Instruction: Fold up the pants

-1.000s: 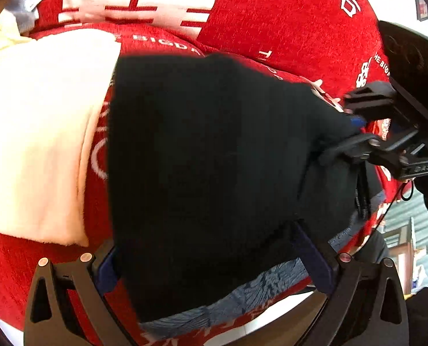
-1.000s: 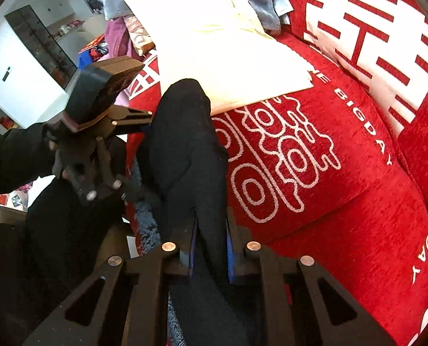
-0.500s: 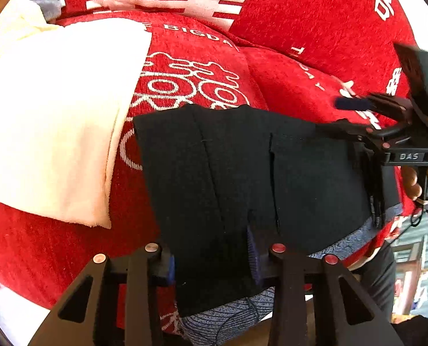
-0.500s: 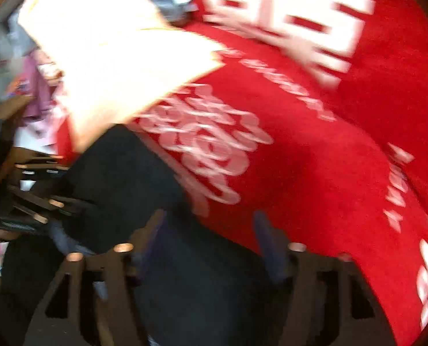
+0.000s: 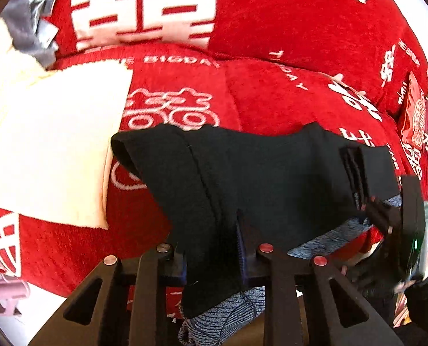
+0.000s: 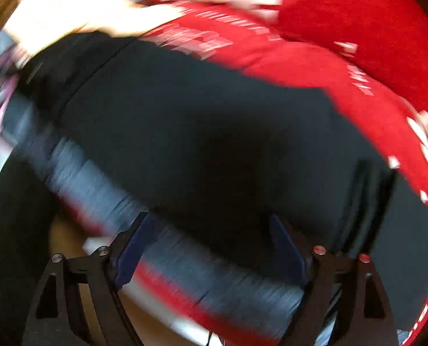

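Black pants lie folded on the red sofa, long axis 9-to-3; left gripper pinches their near edge at 6 o'clock, right gripper spread wide, holding nothing, view blurred.

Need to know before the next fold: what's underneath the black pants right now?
Under the black pants lies the red sofa cushion; a blue-grey patterned cloth pokes out beneath their near edge. How far it reaches under them is covered.
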A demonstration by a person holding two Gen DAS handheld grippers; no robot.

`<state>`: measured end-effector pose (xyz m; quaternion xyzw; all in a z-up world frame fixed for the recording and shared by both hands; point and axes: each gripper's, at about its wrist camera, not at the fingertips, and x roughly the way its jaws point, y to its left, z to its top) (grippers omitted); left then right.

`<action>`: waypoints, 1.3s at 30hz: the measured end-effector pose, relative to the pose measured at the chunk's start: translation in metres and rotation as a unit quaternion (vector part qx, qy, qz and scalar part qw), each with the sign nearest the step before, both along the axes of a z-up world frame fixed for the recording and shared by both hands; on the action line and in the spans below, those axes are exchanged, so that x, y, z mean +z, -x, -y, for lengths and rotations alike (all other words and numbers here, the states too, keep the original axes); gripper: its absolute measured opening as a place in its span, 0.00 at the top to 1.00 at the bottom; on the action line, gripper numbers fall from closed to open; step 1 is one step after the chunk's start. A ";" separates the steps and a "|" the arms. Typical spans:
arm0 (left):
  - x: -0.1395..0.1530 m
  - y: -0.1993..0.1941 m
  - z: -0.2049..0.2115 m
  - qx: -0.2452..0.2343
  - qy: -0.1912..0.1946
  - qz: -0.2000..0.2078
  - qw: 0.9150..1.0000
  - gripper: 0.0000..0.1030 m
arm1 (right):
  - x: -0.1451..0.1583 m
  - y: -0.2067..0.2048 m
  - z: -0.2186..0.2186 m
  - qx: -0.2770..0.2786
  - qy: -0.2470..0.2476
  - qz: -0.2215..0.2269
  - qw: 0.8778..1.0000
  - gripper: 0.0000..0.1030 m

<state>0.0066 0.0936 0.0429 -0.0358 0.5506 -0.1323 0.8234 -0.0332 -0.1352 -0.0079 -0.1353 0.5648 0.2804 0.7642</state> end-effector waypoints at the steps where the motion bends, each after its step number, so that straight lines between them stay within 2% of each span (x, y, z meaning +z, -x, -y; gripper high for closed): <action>1: 0.005 0.000 0.006 -0.003 -0.002 0.005 1.000 0.75 | 0.004 0.006 0.005 -0.001 -0.018 0.001 1.000 0.17; 3: 0.018 0.001 0.022 -0.011 -0.009 0.018 1.000 0.75 | 0.006 0.008 0.015 -0.035 -0.035 0.020 0.999 0.16; 4: 0.023 0.001 0.028 -0.013 -0.012 0.022 1.000 0.75 | 0.001 0.007 0.016 -0.043 -0.036 0.009 0.998 0.16; 5: 0.029 0.001 0.035 -0.015 -0.014 0.027 0.999 0.75 | -0.006 0.007 0.015 -0.036 -0.030 -0.009 0.999 0.16; 7: 0.043 0.002 0.049 -0.021 -0.021 0.037 0.999 0.75 | -0.005 0.016 0.012 -0.001 -0.010 0.001 1.000 0.16; 9: 0.055 0.003 0.062 -0.030 -0.029 0.047 0.998 0.75 | -0.002 0.019 0.015 0.018 -0.025 -0.031 0.999 0.11; 11: 0.067 0.004 0.077 -0.041 -0.035 0.058 0.997 0.75 | 0.002 0.021 0.026 0.010 -0.044 -0.054 0.998 0.10; 15: 0.087 0.005 0.121 -0.072 -0.049 0.074 0.993 0.75 | 0.019 0.023 0.067 -0.040 -0.040 -0.013 0.998 0.10; 19: 0.104 0.009 0.184 -0.133 -0.060 0.093 0.985 0.75 | 0.040 0.026 0.127 -0.102 -0.054 0.015 0.993 0.10; 22: 0.113 0.012 0.233 -0.178 -0.058 0.099 0.977 0.83 | 0.054 0.028 0.159 -0.143 -0.035 0.043 0.988 0.10; 23: 0.114 0.012 0.251 -0.195 -0.055 0.095 0.975 0.86 | 0.059 0.030 0.173 -0.155 -0.038 0.051 0.986 0.10; 26: 0.107 0.012 0.306 -0.232 -0.066 0.083 0.967 0.86 | 0.062 0.035 0.200 -0.184 -0.041 0.062 0.980 0.10; 30: 0.073 0.007 0.373 -0.262 -0.093 0.043 0.960 0.86 | 0.049 0.040 0.227 -0.214 -0.035 0.056 0.975 0.10; 34: 0.049 0.005 0.411 -0.276 -0.123 0.023 0.953 0.86 | 0.036 0.052 0.244 -0.227 -0.039 0.045 0.972 0.10; 37: 0.055 0.005 0.425 -0.286 -0.120 0.031 0.950 0.88 | 0.036 0.062 0.258 -0.237 -0.047 0.047 0.969 0.10; 39: 0.073 0.008 0.437 -0.303 -0.089 0.045 0.948 1.00 | 0.040 0.067 0.266 -0.243 -0.057 0.051 0.967 0.10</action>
